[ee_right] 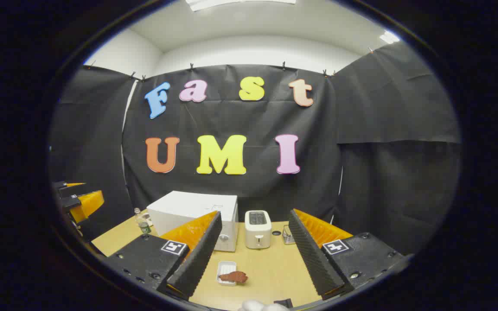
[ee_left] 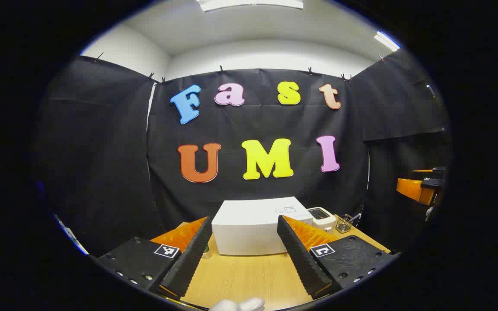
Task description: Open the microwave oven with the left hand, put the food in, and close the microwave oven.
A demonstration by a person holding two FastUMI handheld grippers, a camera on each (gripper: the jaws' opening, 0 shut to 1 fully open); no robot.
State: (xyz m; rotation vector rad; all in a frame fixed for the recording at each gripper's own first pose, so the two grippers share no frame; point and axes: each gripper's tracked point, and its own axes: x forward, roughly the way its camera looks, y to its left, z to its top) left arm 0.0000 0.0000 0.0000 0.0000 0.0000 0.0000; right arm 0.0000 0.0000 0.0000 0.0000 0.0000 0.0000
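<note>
Both grippers, left (ee_left: 244,255) and right (ee_right: 252,255), were held wide and empty above the worktop (ee_right: 270,272), the shut microwave (ee_right: 197,214) at centre frame, while the food (ee_right: 233,277), seemingly soft and light, lay low-centre on a small tray (ee_right: 223,270) offering rigid edges for gripping.

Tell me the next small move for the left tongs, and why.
Probably move the left tongs forward toward the microwave oven door. The oven looks closed, both tongs are open and empty, and the food lies on its small tray on the table.

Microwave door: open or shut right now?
Shut: the microwave front sits flush with its white body, and the food lies outside on the table.
</note>
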